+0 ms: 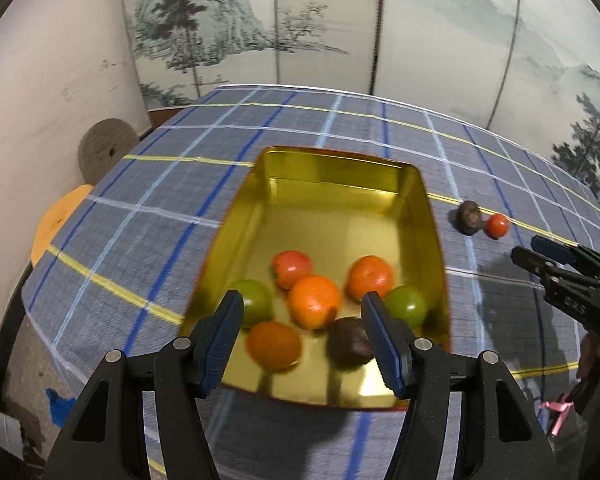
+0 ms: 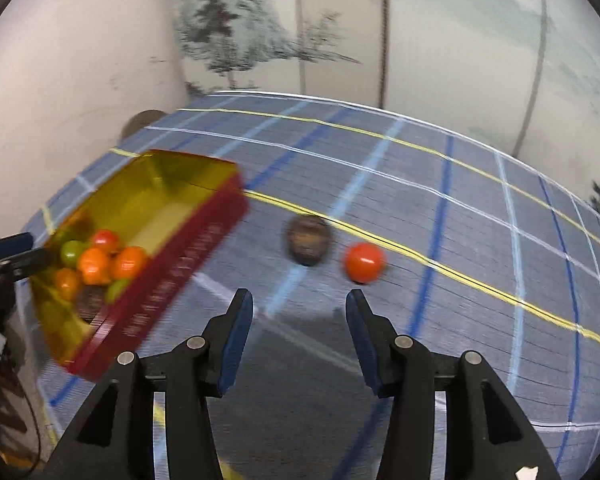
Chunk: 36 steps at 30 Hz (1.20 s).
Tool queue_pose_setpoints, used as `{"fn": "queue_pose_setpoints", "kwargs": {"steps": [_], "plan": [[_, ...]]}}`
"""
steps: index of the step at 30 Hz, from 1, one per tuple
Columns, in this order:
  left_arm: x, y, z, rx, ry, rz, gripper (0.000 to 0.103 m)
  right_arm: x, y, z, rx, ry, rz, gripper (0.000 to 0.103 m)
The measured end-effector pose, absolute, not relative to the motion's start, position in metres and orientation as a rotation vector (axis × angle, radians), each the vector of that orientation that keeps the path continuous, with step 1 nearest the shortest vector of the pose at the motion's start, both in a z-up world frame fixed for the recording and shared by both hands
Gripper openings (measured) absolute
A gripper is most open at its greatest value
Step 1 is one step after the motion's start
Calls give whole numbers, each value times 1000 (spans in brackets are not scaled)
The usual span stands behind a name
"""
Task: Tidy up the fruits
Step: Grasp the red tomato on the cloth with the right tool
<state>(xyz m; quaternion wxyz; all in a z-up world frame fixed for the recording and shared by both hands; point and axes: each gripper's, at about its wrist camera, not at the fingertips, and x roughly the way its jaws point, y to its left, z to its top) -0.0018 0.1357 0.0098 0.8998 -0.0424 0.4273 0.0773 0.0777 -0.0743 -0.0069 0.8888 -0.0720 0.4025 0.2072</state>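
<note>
We are looking along the left gripper (image 1: 302,338), whose jaws are standing wide apart and holding nothing. Directly ahead of it and slightly below, the gold tin (image 1: 432,240) is sitting on the checked cloth (image 1: 160,184) covering the worktop. Seven fruits are clustering at the tin's near end: a red tomato (image 1: 292,268), two orange fruits (image 1: 315,306) in the middle, another orange one (image 1: 274,346) nearest the left finger, two green fruits (image 1: 256,303), and a dark brown fruit (image 1: 348,342) just beside the right finger. The far half of the tin is showing bare gold floor.

We are seeing the right gripper (image 2: 300,322) hovering over the cloth, also spread open and gripping nothing. Ahead of it, two fruits are lying loose on the worktop: a second dark brown fruit (image 2: 309,245) slightly left of centre, and a red fruit (image 2: 364,262) just beside it, in line with the right finger. Both are sitting apart from the fingertips, beyond them. The tin's red outer wall (image 2: 180,272) is showing well off to this gripper's left. Both views are smeared with motion blur.
</note>
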Motion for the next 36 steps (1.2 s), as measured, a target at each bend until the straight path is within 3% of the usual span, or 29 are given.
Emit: {"fn": "queue_pose_setpoints", "kwargs": {"steps": [20,25,36], "plan": [[61,70,9,-43,910,44,62,145,-83,-47,-185,895,416,45],[72,57,8,-39,910,30,62,144,-80,-47,-212,882,421,30],[86,31,2,-42,914,8,62,131,-108,-46,-173,884,371,29]]}}
